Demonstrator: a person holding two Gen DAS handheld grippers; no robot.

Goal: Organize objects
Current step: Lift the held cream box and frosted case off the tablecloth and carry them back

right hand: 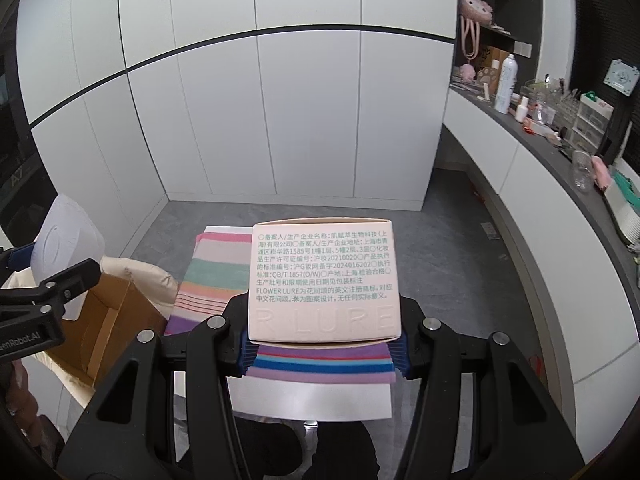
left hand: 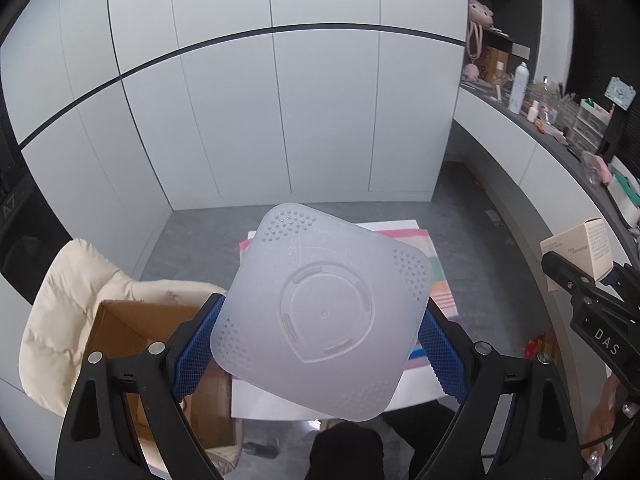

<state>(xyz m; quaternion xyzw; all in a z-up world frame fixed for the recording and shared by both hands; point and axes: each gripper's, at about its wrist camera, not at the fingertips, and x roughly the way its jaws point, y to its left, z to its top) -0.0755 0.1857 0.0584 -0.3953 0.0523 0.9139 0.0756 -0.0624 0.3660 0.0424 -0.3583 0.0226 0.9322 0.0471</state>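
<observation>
- Our left tool (left hand: 320, 344) clamps the frosted plastic tray (left hand: 320, 312) by two opposite edges, bottom toward the camera, above the striped cloth (left hand: 436, 280). We judge it light, fairly stiff and slick, so the edge grip suits it.
- Our right tool (right hand: 322, 348) pinches the pale cosmetics carton (right hand: 324, 280) at its lower end, also above the striped cloth. Thin card crushes easily; we would press only lightly.
- The open cardboard box (left hand: 120, 328) sits left of the cloth.
</observation>
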